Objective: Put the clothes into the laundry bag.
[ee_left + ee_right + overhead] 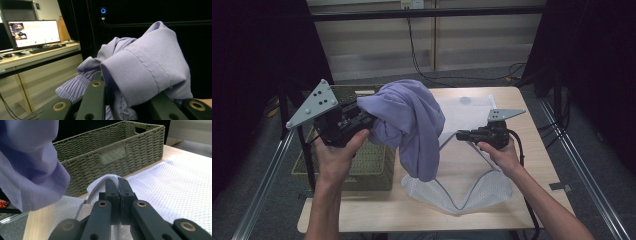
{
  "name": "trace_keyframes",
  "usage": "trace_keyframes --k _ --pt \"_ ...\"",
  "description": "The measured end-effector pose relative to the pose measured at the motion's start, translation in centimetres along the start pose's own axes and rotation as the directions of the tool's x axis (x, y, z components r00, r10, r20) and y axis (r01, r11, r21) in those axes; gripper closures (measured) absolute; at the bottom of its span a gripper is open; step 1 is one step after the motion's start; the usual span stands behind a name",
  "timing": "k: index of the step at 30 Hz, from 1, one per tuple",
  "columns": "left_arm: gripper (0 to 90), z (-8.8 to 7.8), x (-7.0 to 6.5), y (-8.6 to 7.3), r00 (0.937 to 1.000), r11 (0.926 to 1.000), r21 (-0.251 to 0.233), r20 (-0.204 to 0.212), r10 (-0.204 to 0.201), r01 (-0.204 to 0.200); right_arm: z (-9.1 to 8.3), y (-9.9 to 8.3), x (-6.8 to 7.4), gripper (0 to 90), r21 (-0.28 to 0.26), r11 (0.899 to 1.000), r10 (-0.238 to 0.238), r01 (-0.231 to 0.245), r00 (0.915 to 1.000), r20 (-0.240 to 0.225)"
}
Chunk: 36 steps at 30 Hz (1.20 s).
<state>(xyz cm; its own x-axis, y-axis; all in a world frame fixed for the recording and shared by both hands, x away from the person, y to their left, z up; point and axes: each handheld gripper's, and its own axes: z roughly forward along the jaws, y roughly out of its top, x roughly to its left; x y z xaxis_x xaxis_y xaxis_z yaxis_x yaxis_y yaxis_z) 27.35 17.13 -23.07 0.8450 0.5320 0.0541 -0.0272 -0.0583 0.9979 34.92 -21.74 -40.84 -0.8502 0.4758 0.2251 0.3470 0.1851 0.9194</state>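
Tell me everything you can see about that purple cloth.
The purple cloth is a soft lilac garment with stitched hems and a gathered, ribbed edge. It hangs bunched and crumpled in the air, clamped in the left gripper. Its lower end droops over the white mesh bag, beside the woven basket.

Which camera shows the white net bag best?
The high view: the white mesh laundry bag lies spread on the table, its zipper edge lifted by the right gripper. The right gripper view shows mesh and the pinched edge close up; the left gripper view faces the purple garment.
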Motion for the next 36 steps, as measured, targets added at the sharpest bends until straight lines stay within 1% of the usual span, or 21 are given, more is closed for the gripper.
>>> trace_keyframes --k 1,2,4,7,8,9,10,11,14,19,22,23,24,26,27,28,29,31,32,34,36 --pt "81.5 0.2 -0.2 -0.1 1.0 1.0 0.0 0.0 -0.008 0.008 0.0 0.0 0.0 88.8 0.0 1.0 0.0 0.0 1.0 -0.001" --pt "81.5 0.4 -0.2 -0.1 1.0 1.0 0.004 0.003 -0.007 0.007 0.0 0.0 0.0 88.8 -0.001 1.0 0.0 0.0 1.0 -0.002" --pt "81.5 0.8 -0.3 -0.3 1.0 0.9999 0.016 -0.004 -0.006 0.006 0.0 0.0 0.0 88.7 -0.001 1.0 0.001 -0.001 1.0 -0.004" --pt "81.5 1.6 -0.6 -0.8 0.9998 0.9997 0.021 0.014 -0.012 0.011 0.0 0.0 0.0 88.8 -0.001 1.0 0.001 -0.001 1.0 -0.005" --pt "81.5 1.8 -0.6 -0.9 0.9999 0.9995 0.032 0.016 -0.004 0.003 0.0 0.0 0.0 88.8 -0.001 1.0 0.002 -0.002 1.0 -0.006" --pt "81.5 2.2 -0.8 -1.1 0.9997 0.9994 0.031 0.019 -0.014 0.013 0.0 0.0 0.0 88.8 0.0 1.0 0.003 -0.003 1.0 -0.006" --pt "81.5 2.4 -0.7 -1.1 0.9997 0.9992 0.04 0.024 -0.001 0.0 0.0 0.0 0.0 88.8 0.0 1.0 0.002 -0.002 1.0 -0.006" --pt "81.5 2.7 -0.9 -1.3 0.9995 0.9991 0.041 0.029 -0.012 0.011 0.0 0.0 0.0 88.8 0.0 1.0 0.002 -0.002 1.0 -0.006" --pt "81.5 3.4 -1.1 -1.7 0.999 0.9984 0.057 0.045 -0.004 0.002 0.0 0.0 0.0 88.8 0.0 1.0 0.001 -0.001 1.0 -0.007" --pt "81.5 4.4 -1.6 -2.1 0.9972 0.9971 0.076 0.075 -0.007 0.001 0.0 0.0 0.0 88.8 0.002 1.0 -0.001 0.001 1.0 -0.01" --pt "81.5 4.9 -2.0 -2.4 0.9967 0.9962 0.087 0.081 -0.003 -0.004 0.0 0.0 0.0 88.8 0.0 1.0 0.001 -0.001 0.9999 -0.011" --pt "81.5 5.1 -2.0 -2.4 0.9959 0.995 0.099 0.09 0.007 -0.016 0.0 0.0 0.0 88.8 0.0 1.0 0.001 -0.001 1.0 -0.01" --pt "81.5 5.4 -2.2 -2.7 0.9955 0.9941 0.108 0.095 0.002 -0.013 0.0 0.0 0.0 88.8 0.001 1.0 0.001 -0.001 1.0 -0.01" --pt "81.5 5.9 -2.3 -3.0 0.9956 0.9923 0.122 0.093 0.01 -0.021 0.0 0.0 0.0 88.8 0.001 1.0 0.002 -0.002 0.9999 -0.01" --pt "81.5 6.2 -2.4 -3.2 0.9955 0.9924 0.123 0.094 0.002 -0.013 0.0 0.0 0.0 88.8 0.001 1.0 0.002 -0.002 0.9999 -0.011" --pt "81.5 6.4 -2.4 -3.4 0.9952 0.9909 0.132 0.097 0.012 -0.025 0.1 0.0 0.0 88.8 0.002 1.0 0.002 -0.002 0.9999 -0.01" --pt "81.5 6.7 -2.4 -3.6 0.9951 0.9897 0.141 0.098 0.014 -0.027 0.0 0.0 0.0 88.8 0.002 1.0 0.003 -0.003 0.9999 -0.011" --pt "81.5 7.0 -2.4 -4.0 0.9947 0.9884 0.15 0.103 0.004 -0.02 0.0 0.0 0.0 88.8 0.002 1.0 0.005 -0.005 0.9999 -0.011" --pt "81.4 7.2 -2.3 -4.2 0.9945 0.9874 0.156 0.104 0.012 -0.029 0.0 0.0 0.0 88.8 0.002 1.0 0.004 -0.004 0.9999 -0.011" --pt "81.5 7.5 -2.4 -4.5 0.9946 0.9855 0.168 0.104 0.005 -0.023 0.0 0.0 0.0 88.8 0.003 1.0 0.003 -0.003 0.9999 -0.011" --pt "81.5 8.0 -2.4 -4.9 0.9946 0.9833 0.18 0.103 0.007 -0.025 0.0 0.0 0.0 88.8 0.004 1.0 0.006 -0.006 0.9999 -0.013"
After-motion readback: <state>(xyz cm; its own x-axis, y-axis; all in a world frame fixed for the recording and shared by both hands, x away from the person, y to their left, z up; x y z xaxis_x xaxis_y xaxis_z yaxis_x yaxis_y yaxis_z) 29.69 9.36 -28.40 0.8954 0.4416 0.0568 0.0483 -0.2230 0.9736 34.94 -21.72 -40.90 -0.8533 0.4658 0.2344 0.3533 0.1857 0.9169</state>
